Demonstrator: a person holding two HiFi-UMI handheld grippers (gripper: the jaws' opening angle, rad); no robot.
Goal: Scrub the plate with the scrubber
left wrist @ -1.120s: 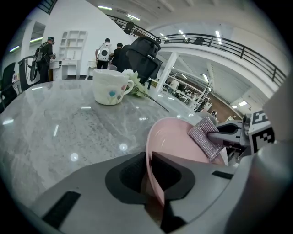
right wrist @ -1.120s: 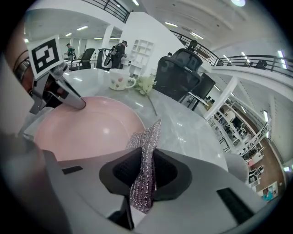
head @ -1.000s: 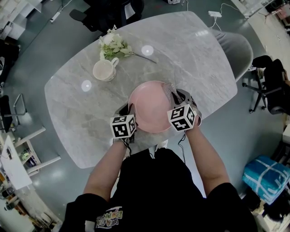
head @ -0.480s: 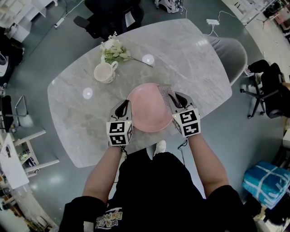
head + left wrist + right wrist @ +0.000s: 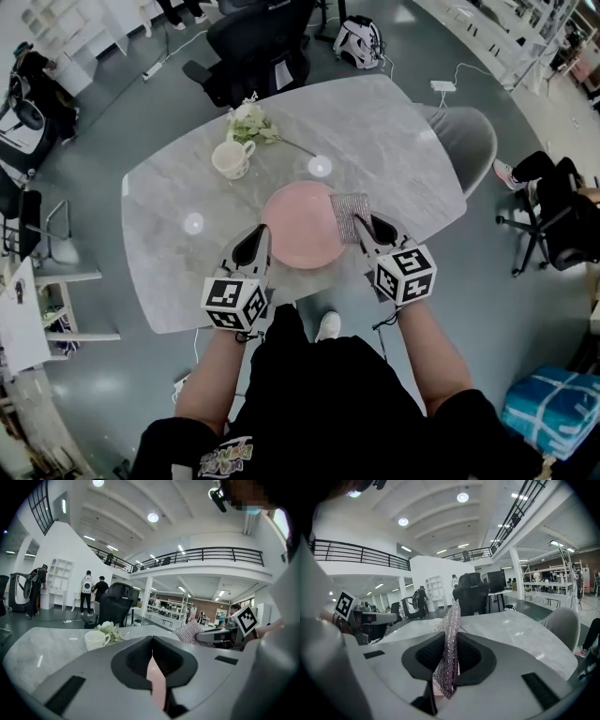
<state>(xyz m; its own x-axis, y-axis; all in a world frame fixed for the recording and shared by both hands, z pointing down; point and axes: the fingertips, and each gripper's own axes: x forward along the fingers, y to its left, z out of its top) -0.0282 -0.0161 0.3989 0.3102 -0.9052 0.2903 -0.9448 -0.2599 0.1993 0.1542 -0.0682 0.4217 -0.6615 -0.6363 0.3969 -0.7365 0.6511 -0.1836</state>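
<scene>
A: Where is the plate?

B: The pink plate (image 5: 300,225) is lying face up at the centre of the frame, over the marble table (image 5: 412,150). The left gripper (image 5: 260,232) is clamping its left rim.

A: And the scrubber?

B: The right gripper (image 5: 362,225) is pinching the silvery scrubber (image 5: 350,214). Its long side is running up the frame, overlapping the plate's right edge.

Open-plan office-lab: mezzanine (image 5: 206,556), shelving (image 5: 58,581), desk chairs (image 5: 255,42)
</scene>
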